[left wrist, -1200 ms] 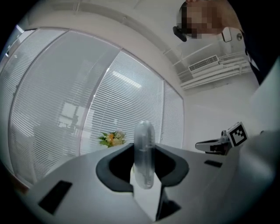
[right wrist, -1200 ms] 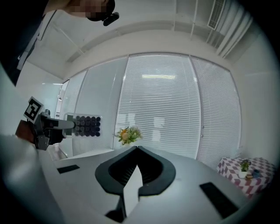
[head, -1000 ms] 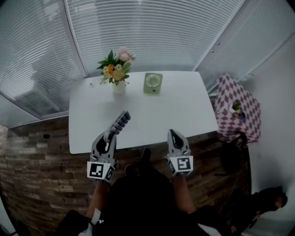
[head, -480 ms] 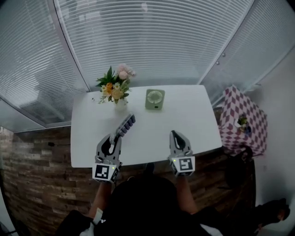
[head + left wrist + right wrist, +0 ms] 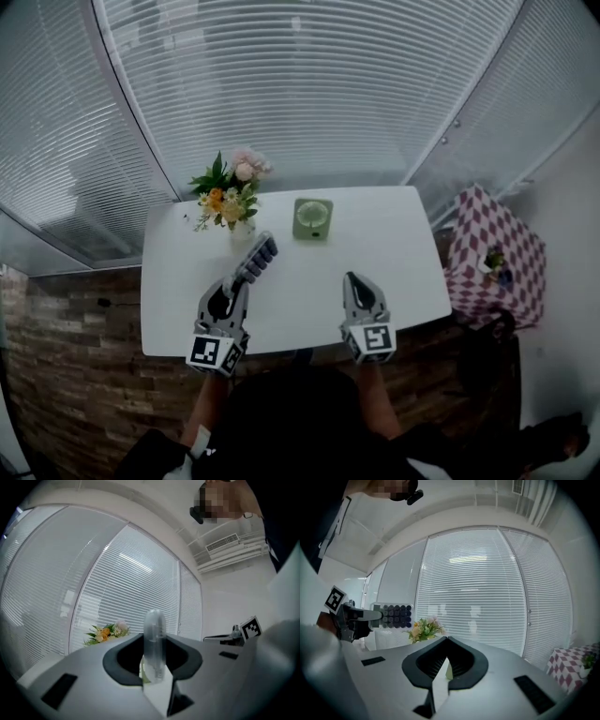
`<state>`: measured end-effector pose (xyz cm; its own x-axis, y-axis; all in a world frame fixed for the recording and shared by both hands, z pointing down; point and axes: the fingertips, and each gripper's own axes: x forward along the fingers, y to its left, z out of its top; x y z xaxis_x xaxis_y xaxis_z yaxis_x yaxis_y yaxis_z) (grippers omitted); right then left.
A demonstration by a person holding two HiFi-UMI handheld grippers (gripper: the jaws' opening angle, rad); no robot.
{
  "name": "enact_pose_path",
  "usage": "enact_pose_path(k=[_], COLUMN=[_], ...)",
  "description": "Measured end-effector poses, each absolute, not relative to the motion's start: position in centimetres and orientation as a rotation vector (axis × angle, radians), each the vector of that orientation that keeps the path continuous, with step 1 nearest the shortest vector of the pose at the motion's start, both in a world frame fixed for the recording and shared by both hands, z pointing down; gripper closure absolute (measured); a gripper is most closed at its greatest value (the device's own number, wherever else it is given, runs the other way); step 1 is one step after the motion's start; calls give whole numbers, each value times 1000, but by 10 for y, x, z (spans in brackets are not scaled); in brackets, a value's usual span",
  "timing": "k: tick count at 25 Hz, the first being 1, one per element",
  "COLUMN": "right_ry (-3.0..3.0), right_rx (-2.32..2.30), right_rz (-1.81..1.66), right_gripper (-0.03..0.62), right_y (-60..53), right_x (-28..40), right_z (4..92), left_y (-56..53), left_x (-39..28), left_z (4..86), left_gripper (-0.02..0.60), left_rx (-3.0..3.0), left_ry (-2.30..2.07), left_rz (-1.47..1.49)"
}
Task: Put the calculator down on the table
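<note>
The calculator (image 5: 255, 259) is a slim pale slab with rows of dark keys. It hangs above the near left part of the white table (image 5: 394, 234), pointing away towards the flowers. My left gripper (image 5: 229, 284) is shut on its near end. In the left gripper view the calculator (image 5: 154, 630) stands edge-on between the jaws. The right gripper view shows the calculator (image 5: 392, 616) from the side, keys showing. My right gripper (image 5: 354, 277) hovers over the table's near right part, shut with nothing in it; its pads (image 5: 440, 660) meet.
A vase of flowers (image 5: 228, 200) stands at the table's far left, and a small green desk fan (image 5: 312, 218) lies at the far middle. A small table with a checked cloth (image 5: 495, 255) stands to the right. Window blinds run behind the table.
Both grippers have moved forward from the table's front edge to above its near half. The calculator has gone with the left gripper, still held.
</note>
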<state>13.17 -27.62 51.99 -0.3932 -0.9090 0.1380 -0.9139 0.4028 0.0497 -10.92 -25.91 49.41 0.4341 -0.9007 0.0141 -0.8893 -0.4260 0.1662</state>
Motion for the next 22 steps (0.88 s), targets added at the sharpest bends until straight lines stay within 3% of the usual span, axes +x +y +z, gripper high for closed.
enact_pose_path(k=[6, 12, 18, 22], right_ry=[-2495, -2526, -2548, -2565], right_rx=[1672, 1660, 1694, 1686], right_rz=[40, 85, 175, 244], right_gripper=[588, 588, 588, 588], right_y=[-288, -290, -291, -291], right_x=[140, 136, 142, 142], right_z=[519, 517, 530, 533], left_y=[-267, -267, -271, -270], left_x=[-111, -112, -118, -120], left_z=[492, 500, 508, 521], left_gripper=[482, 482, 482, 482], left_rx=[2490, 1986, 1569, 1495], left_ry=[-1538, -1107, -894, -961], left_rz=[-229, -766, -1064, -1035])
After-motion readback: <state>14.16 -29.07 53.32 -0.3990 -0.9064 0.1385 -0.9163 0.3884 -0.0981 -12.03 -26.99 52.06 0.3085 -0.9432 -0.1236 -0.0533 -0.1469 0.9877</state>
